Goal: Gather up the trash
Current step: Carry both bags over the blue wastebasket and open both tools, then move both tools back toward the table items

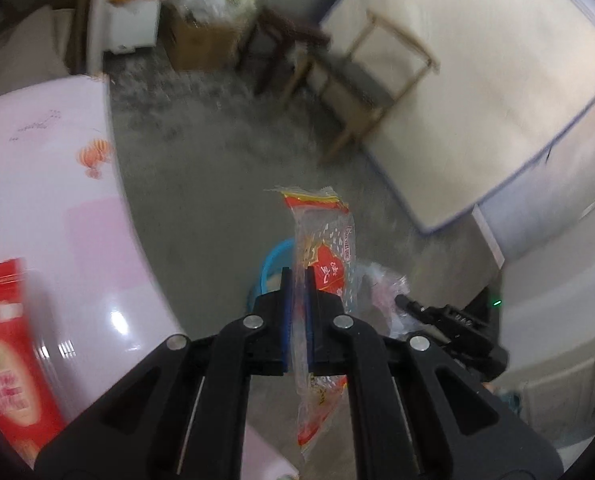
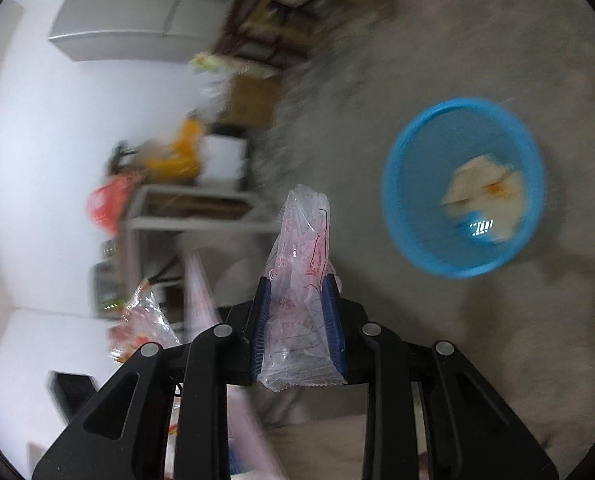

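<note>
Here, left tool (image 1: 298, 280) pinching red wrapper (image 1: 323, 248), right tool (image 2: 297, 292) pinching clear wrapper (image 2: 301, 280), blue basin (image 2: 401, 216) nearby.

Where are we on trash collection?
Done: some crumpled trash already lies in the blue basket on the floor. In hand: the left tool is clamped on a red-printed wrapper, the right tool on a clear wrapper. Left: dropping both in; a red packet remains on the table.

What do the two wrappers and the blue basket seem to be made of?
Left wrapper: thin clear plastic film, glossy, red print. Right wrapper: similar crinkled clear film, pink print, crimped seam. Basket: probably moulded plastic, uniform blue; blur hides its finish.
</note>
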The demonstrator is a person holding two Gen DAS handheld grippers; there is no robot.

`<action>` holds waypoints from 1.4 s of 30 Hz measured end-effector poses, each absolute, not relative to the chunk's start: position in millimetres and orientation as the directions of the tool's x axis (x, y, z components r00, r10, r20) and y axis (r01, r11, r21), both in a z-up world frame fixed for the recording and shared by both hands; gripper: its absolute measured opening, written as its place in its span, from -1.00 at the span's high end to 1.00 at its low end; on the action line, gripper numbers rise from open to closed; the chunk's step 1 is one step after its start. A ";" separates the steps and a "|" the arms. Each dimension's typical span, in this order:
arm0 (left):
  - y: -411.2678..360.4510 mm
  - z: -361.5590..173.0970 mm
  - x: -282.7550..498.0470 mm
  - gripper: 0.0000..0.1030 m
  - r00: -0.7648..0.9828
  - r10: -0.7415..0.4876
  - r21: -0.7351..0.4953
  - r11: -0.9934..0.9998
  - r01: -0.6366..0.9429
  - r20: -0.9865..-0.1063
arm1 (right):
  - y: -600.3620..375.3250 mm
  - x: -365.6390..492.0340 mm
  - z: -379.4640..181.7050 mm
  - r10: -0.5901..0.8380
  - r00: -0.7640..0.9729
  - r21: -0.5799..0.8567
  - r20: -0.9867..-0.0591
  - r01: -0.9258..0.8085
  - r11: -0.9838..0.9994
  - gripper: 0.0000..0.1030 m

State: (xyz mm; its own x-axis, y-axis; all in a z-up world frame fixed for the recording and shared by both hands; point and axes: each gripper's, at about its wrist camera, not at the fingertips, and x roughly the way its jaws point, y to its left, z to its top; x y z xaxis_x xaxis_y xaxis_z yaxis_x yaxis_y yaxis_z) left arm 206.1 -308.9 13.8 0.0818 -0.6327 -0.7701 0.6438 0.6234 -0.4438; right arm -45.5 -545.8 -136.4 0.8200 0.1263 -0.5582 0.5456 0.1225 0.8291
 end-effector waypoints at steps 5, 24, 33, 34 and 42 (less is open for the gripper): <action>-394.4 -41.0 186.9 0.91 0.040 -0.485 -0.310 0.618 0.722 -0.874 | -567.6 -57.0 -169.8 0.077 0.708 0.710 -0.702 0.687 0.157 0.49; -521.0 -145.1 182.6 -0.15 0.029 -0.375 -0.233 0.632 0.739 -0.926 | -634.9 -19.7 -237.5 -0.026 0.456 0.419 -0.889 0.837 0.352 -0.10; -492.2 -121.2 185.1 -0.16 0.040 -0.398 -0.245 0.637 0.731 -0.916 | -625.3 -39.0 -227.4 -0.046 0.485 0.443 -0.873 0.829 0.340 -0.11; -486.7 -115.2 184.3 -0.18 0.040 -0.409 -0.253 0.635 0.730 -0.912 | -622.6 -40.9 -223.6 -0.049 0.491 0.446 -0.870 0.826 0.345 -0.11; -433.1 -60.4 176.0 -0.20 0.061 -0.500 -0.305 0.616 0.726 -0.864 | -591.6 -52.6 -180.8 -0.064 0.550 0.483 -0.832 0.777 0.404 -0.21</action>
State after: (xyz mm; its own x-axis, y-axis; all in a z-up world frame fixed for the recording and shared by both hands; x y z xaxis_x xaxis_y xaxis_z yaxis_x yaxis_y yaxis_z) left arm 176.0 -433.1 -60.4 0.0613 -0.5000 -0.8638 0.7264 0.6159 -0.3049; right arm -52.6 -591.6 -180.8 0.5504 -0.0637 -0.8324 0.7768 0.4044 0.4827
